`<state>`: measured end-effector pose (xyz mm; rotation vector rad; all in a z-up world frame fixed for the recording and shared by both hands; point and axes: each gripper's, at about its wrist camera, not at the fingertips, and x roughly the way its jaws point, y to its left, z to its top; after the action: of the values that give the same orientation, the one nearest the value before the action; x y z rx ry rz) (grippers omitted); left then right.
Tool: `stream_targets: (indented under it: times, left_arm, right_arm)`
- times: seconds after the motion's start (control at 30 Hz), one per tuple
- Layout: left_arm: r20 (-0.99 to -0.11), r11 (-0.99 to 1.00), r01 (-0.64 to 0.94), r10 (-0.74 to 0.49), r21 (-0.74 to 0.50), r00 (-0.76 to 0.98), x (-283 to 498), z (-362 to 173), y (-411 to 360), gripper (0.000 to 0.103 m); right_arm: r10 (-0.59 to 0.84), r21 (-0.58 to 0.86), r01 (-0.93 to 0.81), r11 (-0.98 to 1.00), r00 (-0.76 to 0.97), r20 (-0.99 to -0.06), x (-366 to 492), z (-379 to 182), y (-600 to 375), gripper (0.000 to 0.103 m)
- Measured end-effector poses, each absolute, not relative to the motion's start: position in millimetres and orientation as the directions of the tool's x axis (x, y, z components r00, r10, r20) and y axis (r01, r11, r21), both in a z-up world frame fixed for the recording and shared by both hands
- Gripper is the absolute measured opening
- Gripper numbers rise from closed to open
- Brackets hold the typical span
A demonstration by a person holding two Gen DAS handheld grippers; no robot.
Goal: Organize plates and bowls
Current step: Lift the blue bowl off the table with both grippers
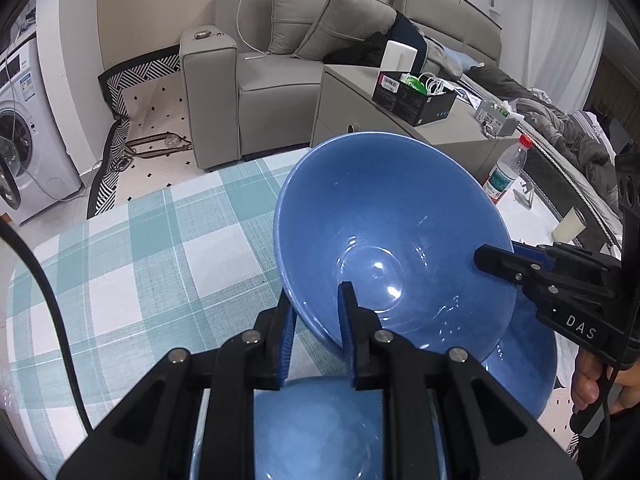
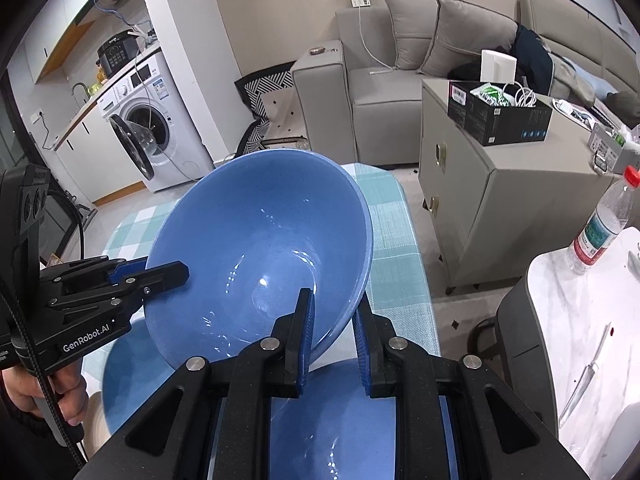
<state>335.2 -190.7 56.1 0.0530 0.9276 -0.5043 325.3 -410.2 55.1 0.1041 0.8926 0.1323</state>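
The left tool (image 1: 316, 316) is clamped on the near rim of a blue bowl (image 1: 384, 236), one blue-padded finger inside the bowl and the other outside, beneath the wall. The right tool (image 2: 334, 328) grips the same bowl (image 2: 256, 248) at its opposite rim in the same way — one pad inside, one outside. In the left wrist view the right tool (image 1: 516, 260) reaches in from the bowl's right edge; in the right wrist view the left tool (image 2: 160, 276) comes in from the bowl's left edge, with a person's hand (image 2: 44, 396) on its grip.

The bowl is held tilted, off the counter (image 1: 160, 248), which is covered in a teal-and-white checked cloth. Directly below the bowl sit more blue dishes (image 1: 520, 372) — a wide one partly under its right side and another (image 1: 320, 428) under the left tool.

Beyond the bowl stands a grey cabinet (image 2: 492, 184) bearing an open black box (image 2: 500, 116); behind that, a grey sofa (image 1: 280, 64) with cushions. To the bowl's right a plastic water bottle (image 1: 506, 172) with a red cap stands on a white surface. Far left of the bowl is a washing machine (image 2: 156, 128) with its door open.
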Motion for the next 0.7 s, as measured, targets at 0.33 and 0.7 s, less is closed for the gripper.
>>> stream_targets:
  times: [0.33, 0.7]
  left_arm:
    - [-0.751, 0.885, 0.44, -0.393, -0.151, 0.531, 312, 76, -183, 0.019]
    - [-0.721, 0.891, 0.432, -0.392, -0.141, 0.572, 278, 94, -167, 0.019]
  right_arm:
    - [0.167, 0.138, -0.096, 0.986, 0.657, -0.735, 300, 77, -402, 0.019]
    - [0.191, 0.139, -0.13, 0.982, 0.689, -0.699, 269, 95, -390, 0.019]
